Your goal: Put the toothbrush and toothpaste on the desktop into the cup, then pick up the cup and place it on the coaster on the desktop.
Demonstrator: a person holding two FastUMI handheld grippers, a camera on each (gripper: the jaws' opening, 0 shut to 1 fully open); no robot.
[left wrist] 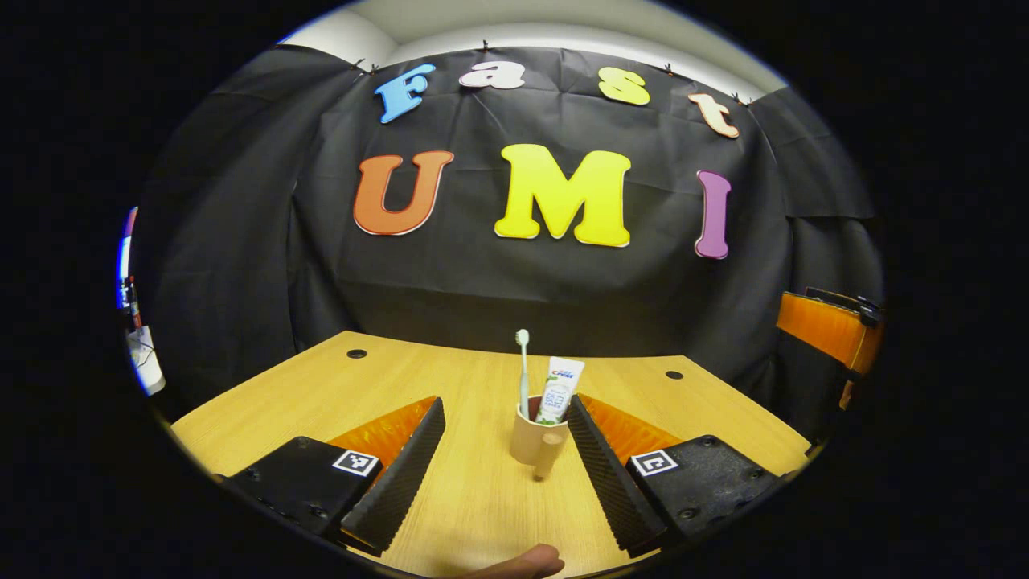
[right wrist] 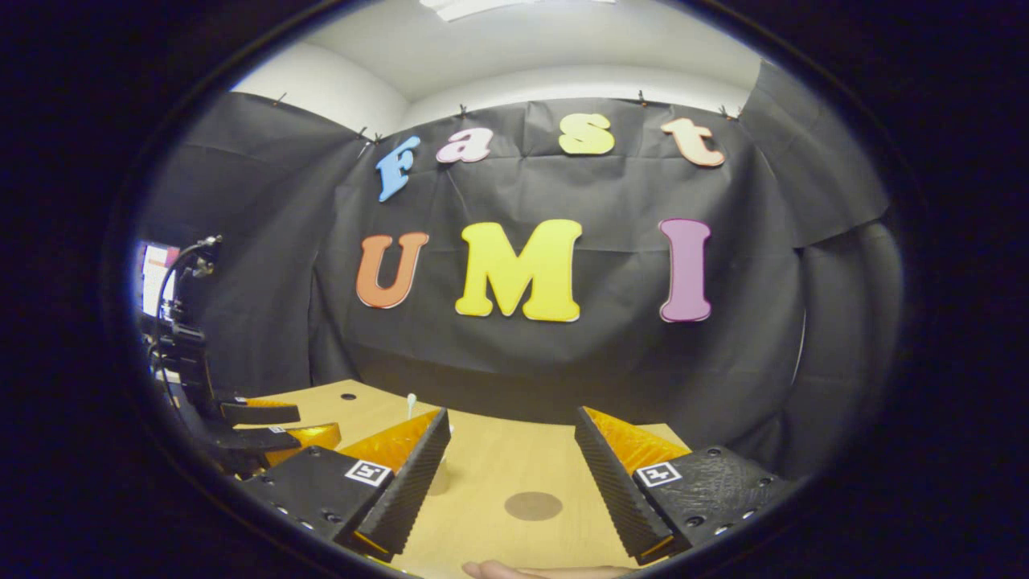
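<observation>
Both hand-held grippers gaped wide, holding nothing.
Toothbrush [left wrist: 522,370] and toothpaste [left wrist: 559,390] stood in cup [left wrist: 537,441] on bench [left wrist: 386,378]; coaster [right wrist: 533,505] lay apart.

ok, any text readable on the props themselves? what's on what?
toothpaste: brand print in blue and red near the top, smaller lines under it, all too blurred to read.
Square tags on the gripper bodies: black-and-white coded markers, no words.
cup, toothbrush, coaster: no text that I can see.
</observation>
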